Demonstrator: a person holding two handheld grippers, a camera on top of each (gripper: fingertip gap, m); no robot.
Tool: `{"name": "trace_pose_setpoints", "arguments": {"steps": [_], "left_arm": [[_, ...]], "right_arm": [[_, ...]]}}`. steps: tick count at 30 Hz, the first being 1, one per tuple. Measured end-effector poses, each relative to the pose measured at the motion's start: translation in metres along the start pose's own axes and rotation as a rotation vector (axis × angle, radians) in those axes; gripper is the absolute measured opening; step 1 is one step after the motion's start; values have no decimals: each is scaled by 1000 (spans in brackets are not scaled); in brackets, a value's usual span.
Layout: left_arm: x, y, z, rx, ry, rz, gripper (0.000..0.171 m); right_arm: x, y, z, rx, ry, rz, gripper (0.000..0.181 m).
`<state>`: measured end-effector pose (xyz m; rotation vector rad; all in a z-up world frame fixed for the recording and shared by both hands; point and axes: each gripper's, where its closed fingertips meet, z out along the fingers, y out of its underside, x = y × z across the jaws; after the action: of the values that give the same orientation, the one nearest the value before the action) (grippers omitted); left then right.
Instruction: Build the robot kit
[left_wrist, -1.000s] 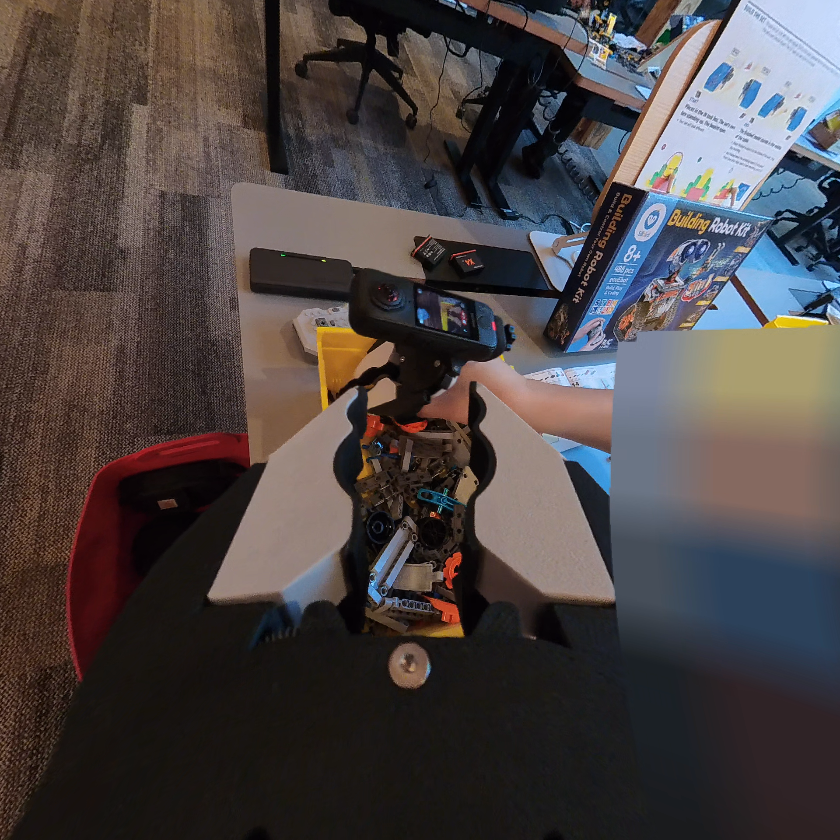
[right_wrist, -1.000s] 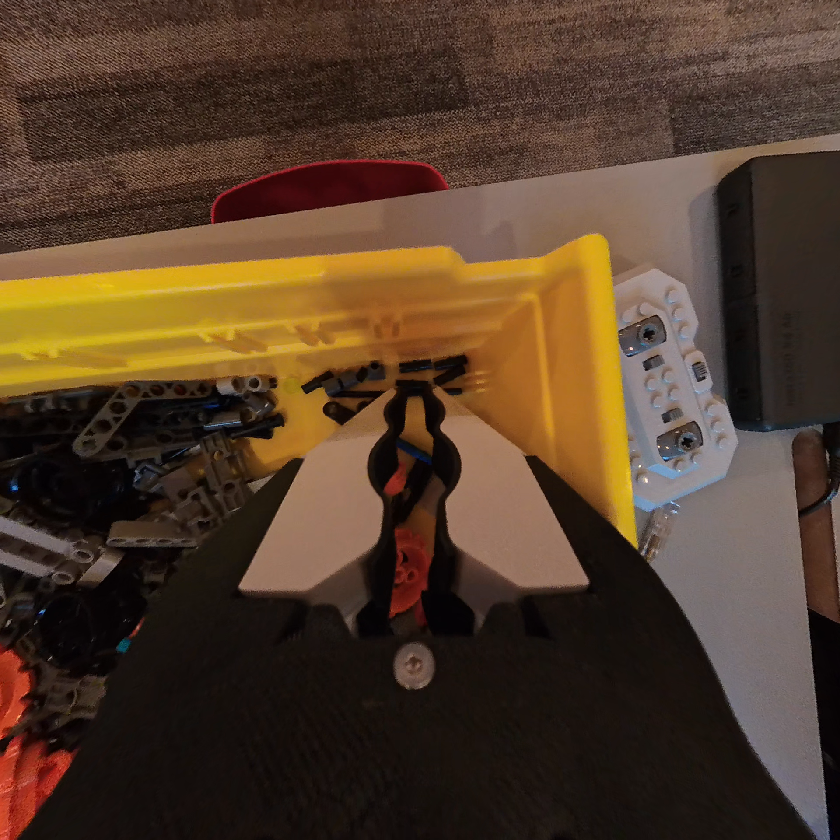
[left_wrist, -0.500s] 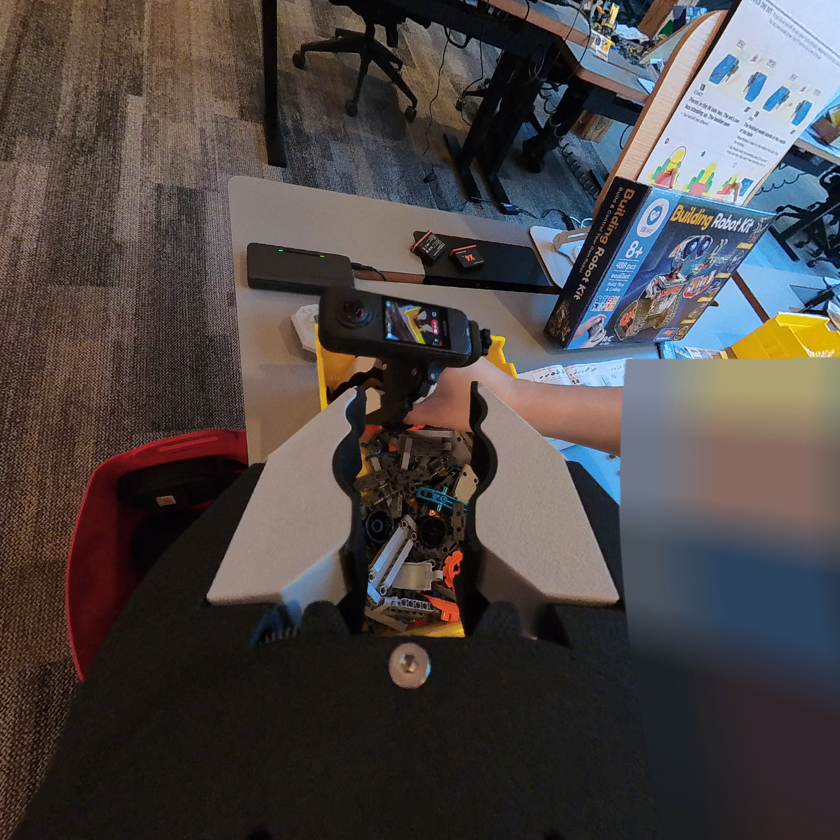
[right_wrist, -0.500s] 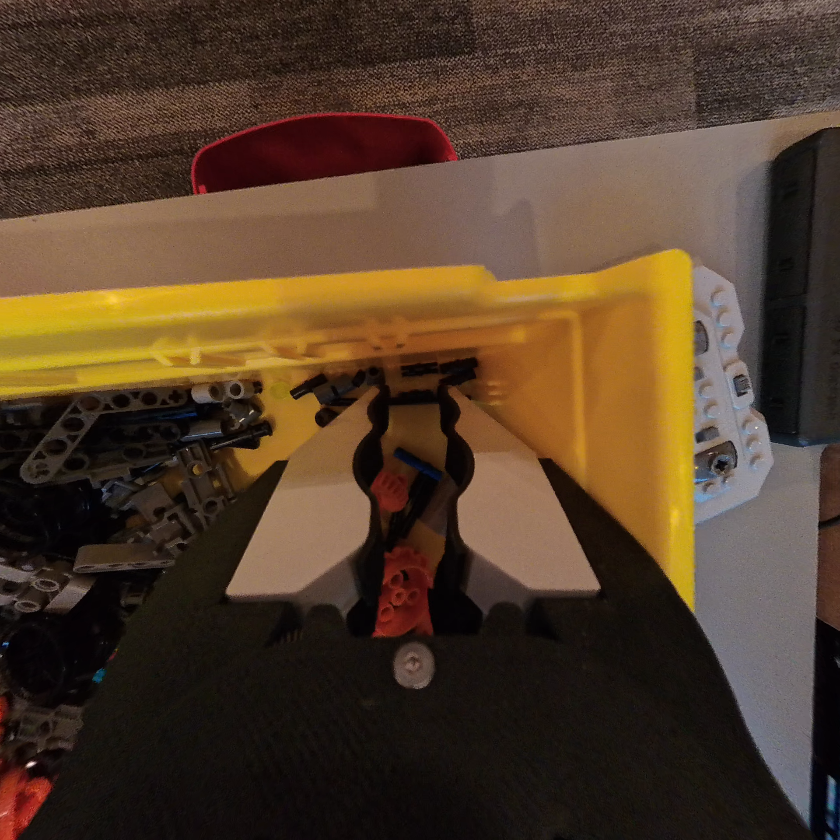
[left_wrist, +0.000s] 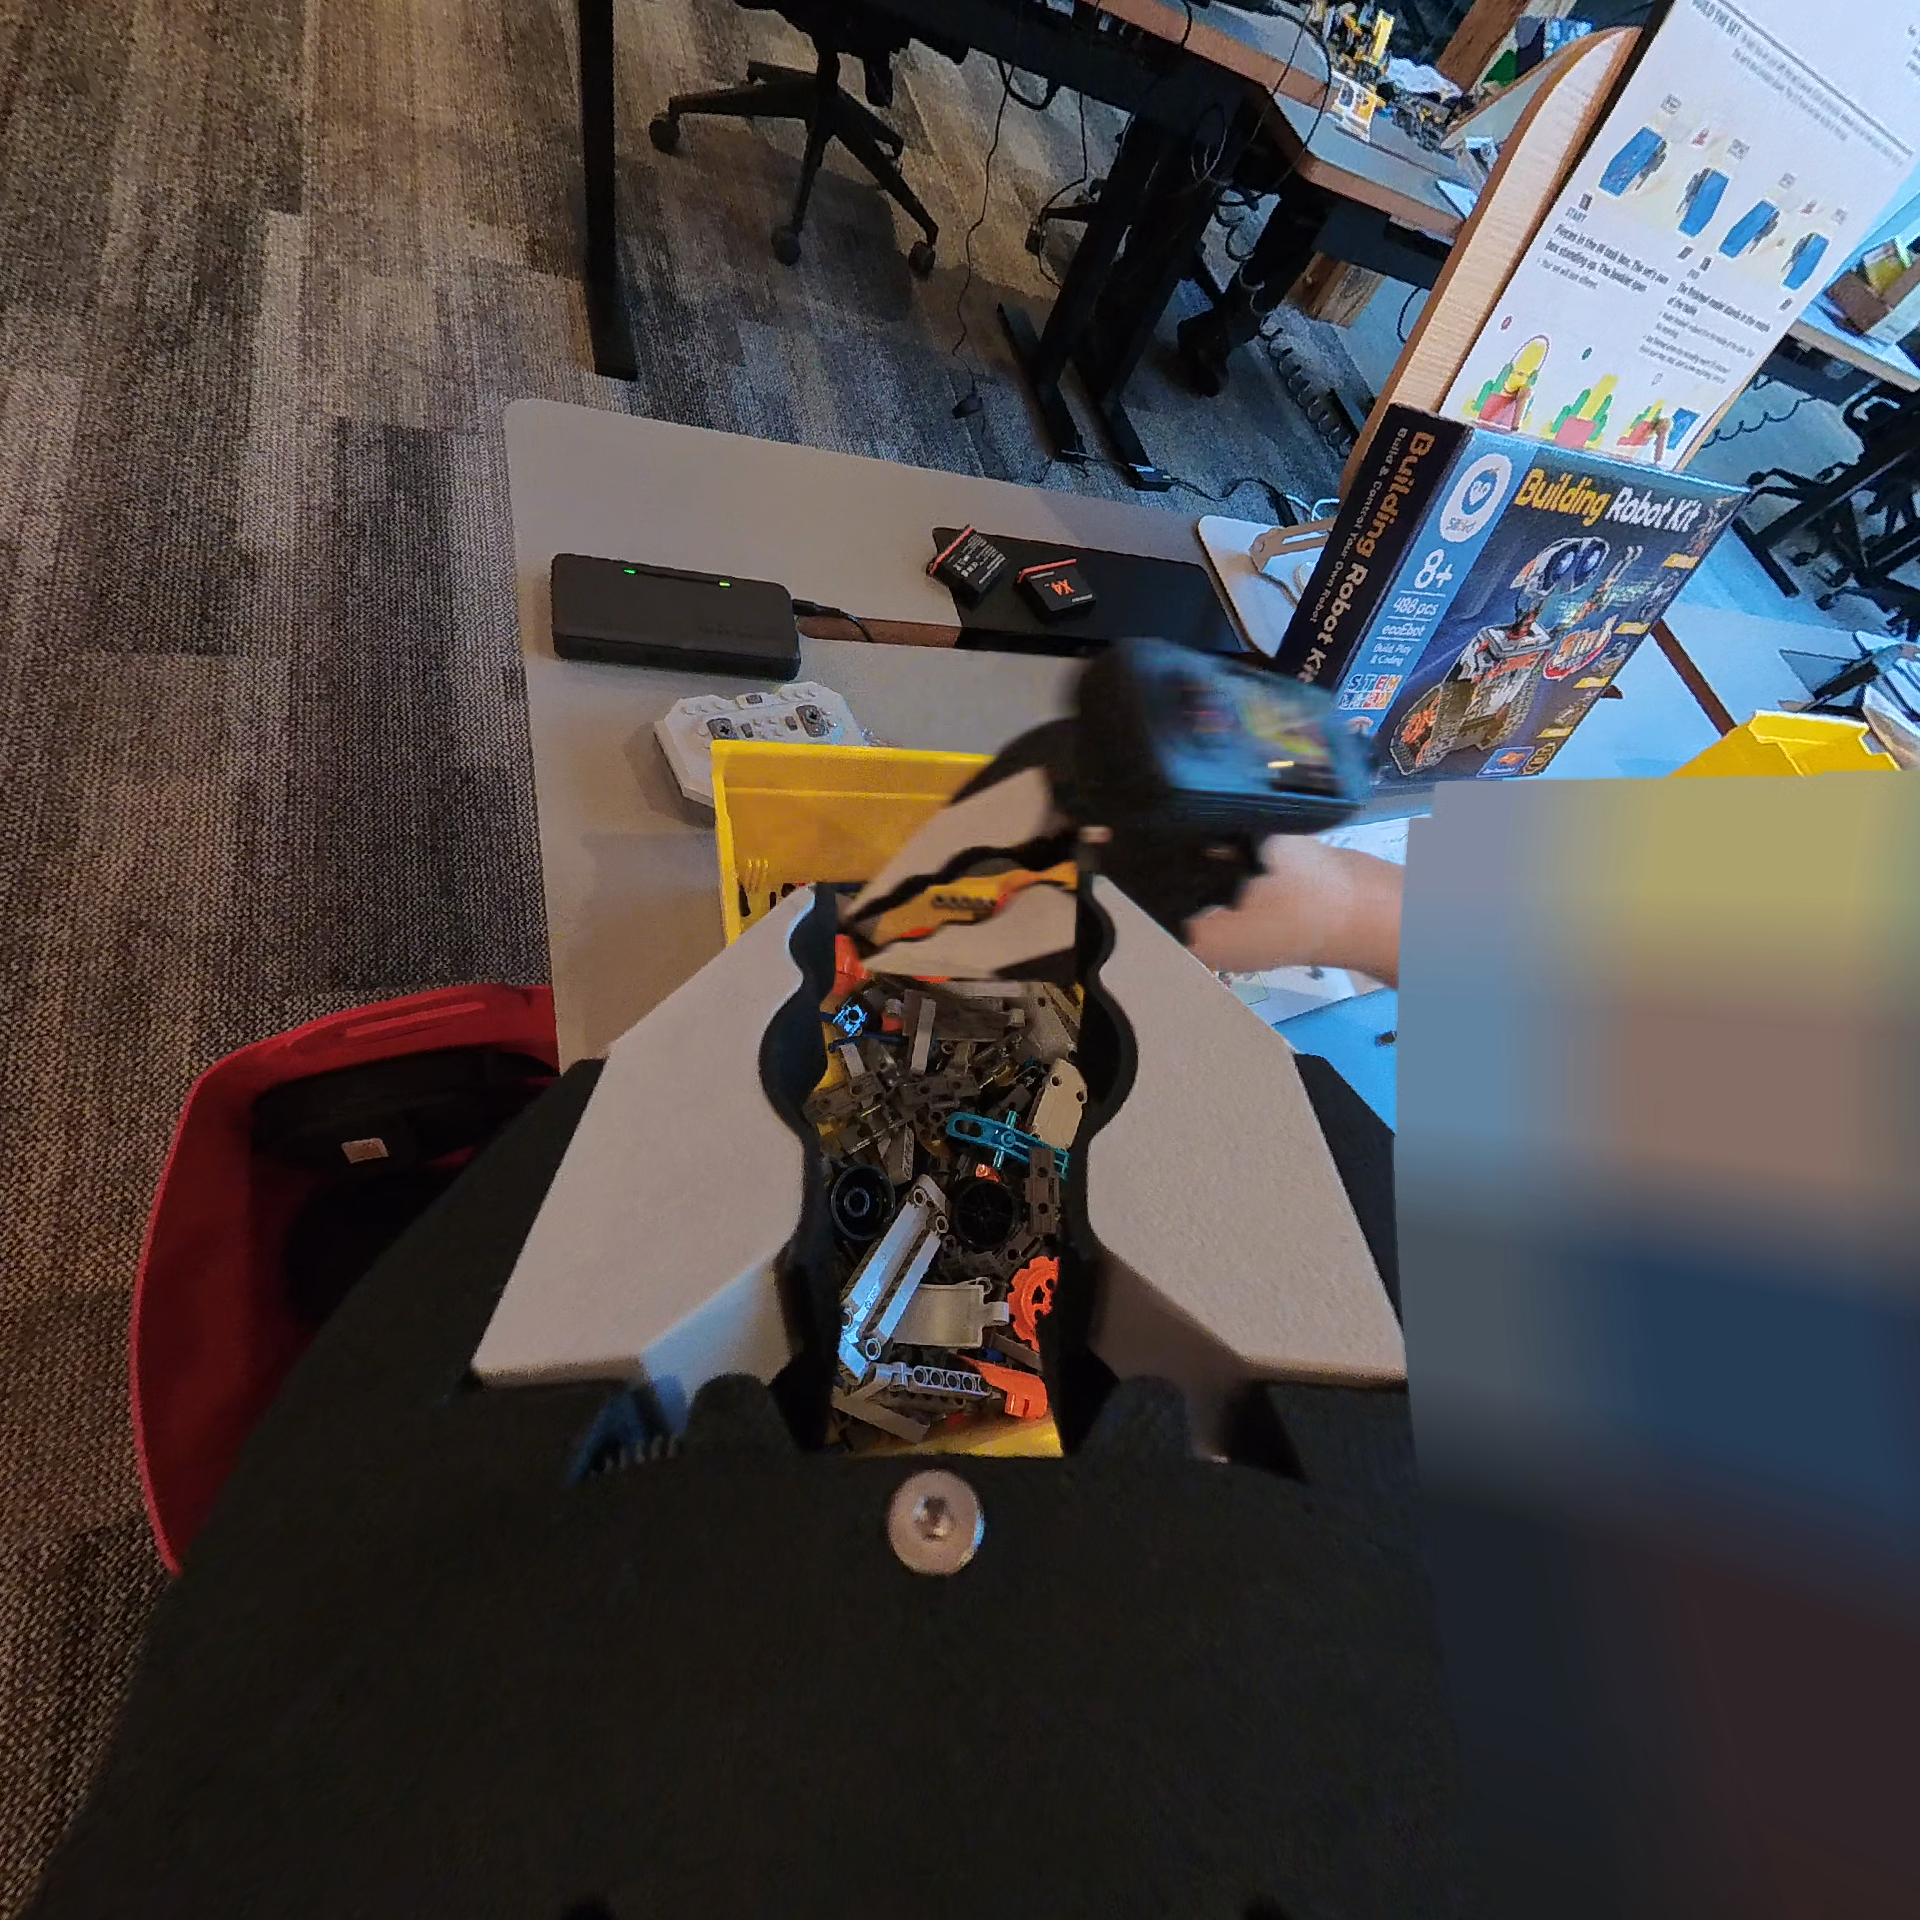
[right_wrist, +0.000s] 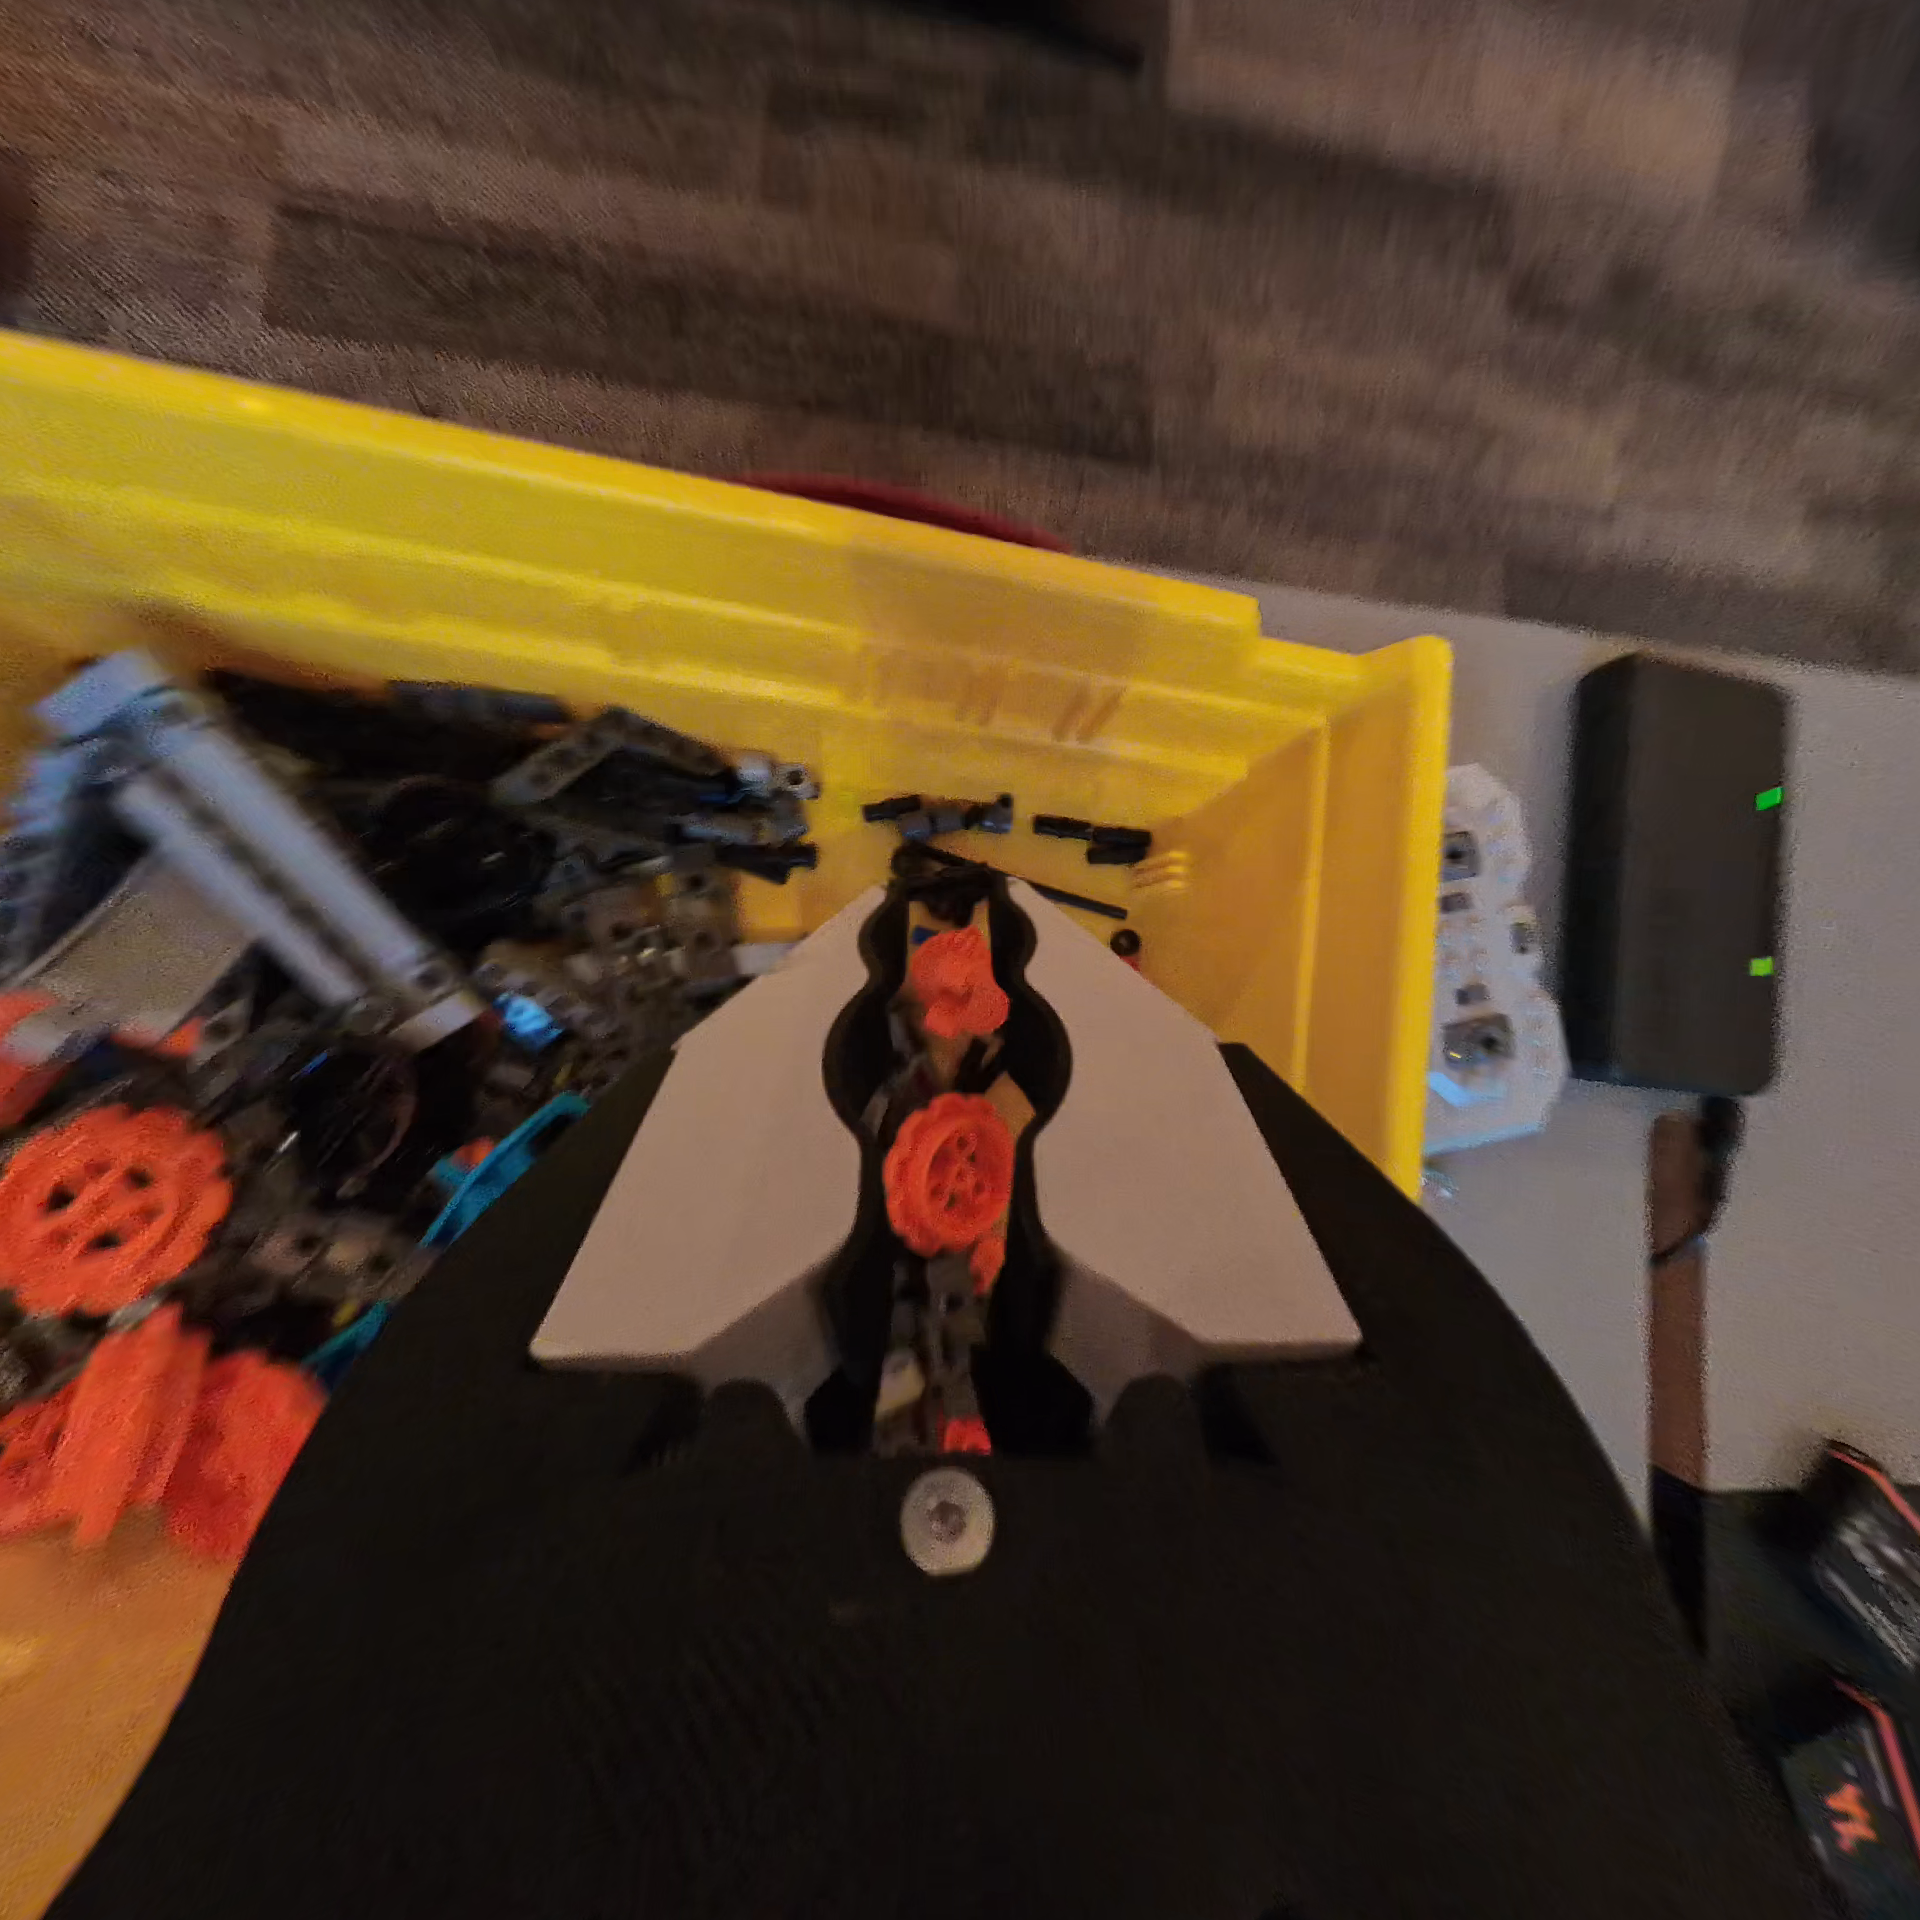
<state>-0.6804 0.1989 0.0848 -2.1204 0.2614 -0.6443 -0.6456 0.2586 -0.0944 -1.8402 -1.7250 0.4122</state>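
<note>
Left hand-held gripper: jaws spread wide, nothing held, hung above the yellow bin of loose building parts.

Right hand-held gripper: fingers nearly together at the tips, which sit in small black pins by the bin's far wall. Orange gears are seen through the gap behind the tips; whether anything is pinched cannot be told, as the view is blurred. From the left wrist view it is seen tilted over the bin's far end, with a person's hand behind it.

Just outside the bin on the grey worktop: a white studded block, then a black box with green lights. A kit box stands farther back. A red bin sits on the carpet beside the worktop.
</note>
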Motion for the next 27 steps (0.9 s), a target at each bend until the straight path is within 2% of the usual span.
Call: {"name": "trace_pose_setpoints", "arguments": {"steps": [3, 6, 8, 10, 12, 15, 18, 21, 27], "left_arm": [[-1, -1, -2, 8, 4, -6, 43], [1, -1, -3, 12, 9, -4, 43], [2, -2, -3, 14, 11, 0, 43], [3, -1, -2, 13, 15, 2, 43], [4, -2, -2, 13, 18, 6, 43], [8, -6, 2, 25, 18, 6, 43], [15, -4, 11, -10, 15, 36, 42], [17, 2, 17, -52, 6, 56, 42], [10, 0, 13, -33, -14, 30, 41]], "right_arm": [[-21, 4, -69, 167, 17, -32, 13], [-43, 47, -144, 201, 58, -1, 13], [-56, 94, -194, 176, 136, -15, 14], [-59, 160, -235, 78, 262, 9, 14], [-75, 232, -262, -35, 286, 66, 14], [-104, 336, -283, -282, 301, 214, 14], [-132, 394, -284, -439, 282, 242, 13], [-133, 410, -276, -430, 258, 287, 13], [-103, 406, -260, -442, 209, 210, 14]]}}
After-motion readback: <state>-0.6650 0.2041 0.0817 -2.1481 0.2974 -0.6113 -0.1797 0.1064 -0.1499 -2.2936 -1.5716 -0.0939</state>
